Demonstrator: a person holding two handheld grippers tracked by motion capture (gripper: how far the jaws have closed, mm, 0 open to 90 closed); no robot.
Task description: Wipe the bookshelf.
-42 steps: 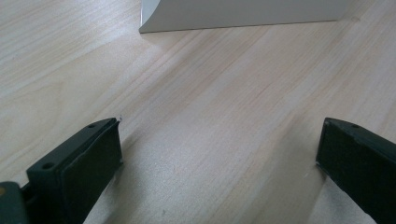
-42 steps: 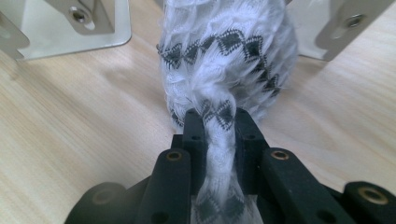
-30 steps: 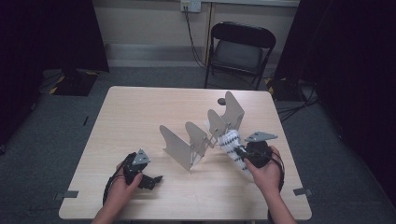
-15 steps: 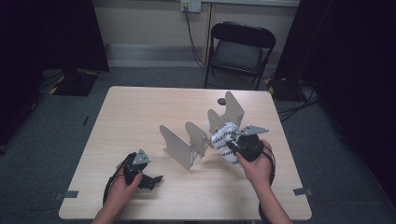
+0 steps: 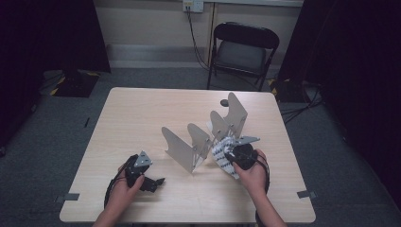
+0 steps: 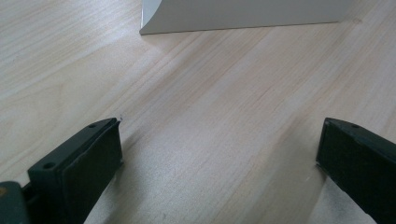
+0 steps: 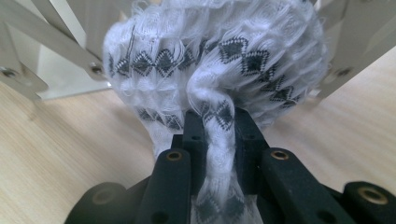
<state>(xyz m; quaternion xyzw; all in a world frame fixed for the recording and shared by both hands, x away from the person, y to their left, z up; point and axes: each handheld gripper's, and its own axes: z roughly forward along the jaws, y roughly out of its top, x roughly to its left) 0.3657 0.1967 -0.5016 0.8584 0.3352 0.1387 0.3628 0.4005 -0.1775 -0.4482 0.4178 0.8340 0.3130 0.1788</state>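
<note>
White patterned cloth [image 7: 219, 60] (bunched) at rack [image 5: 203, 142] | right tongs [image 7: 218, 122] pinching it | left tongs [image 6: 219, 163] spread

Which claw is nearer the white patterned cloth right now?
Right. The right claw is shut on the white patterned cloth, holding it at the folding rack. The left claw sits open on the table, on the rack's other side, away from the cloth.

Cloth carried to the rack

The patterned white cloth [image 5: 222, 153], pinched in the right gripper [image 5: 230, 152], has been brought leftward and lowered from beside the folding rack [image 5: 198, 142] until it lies against the rack's near right panels.
</note>
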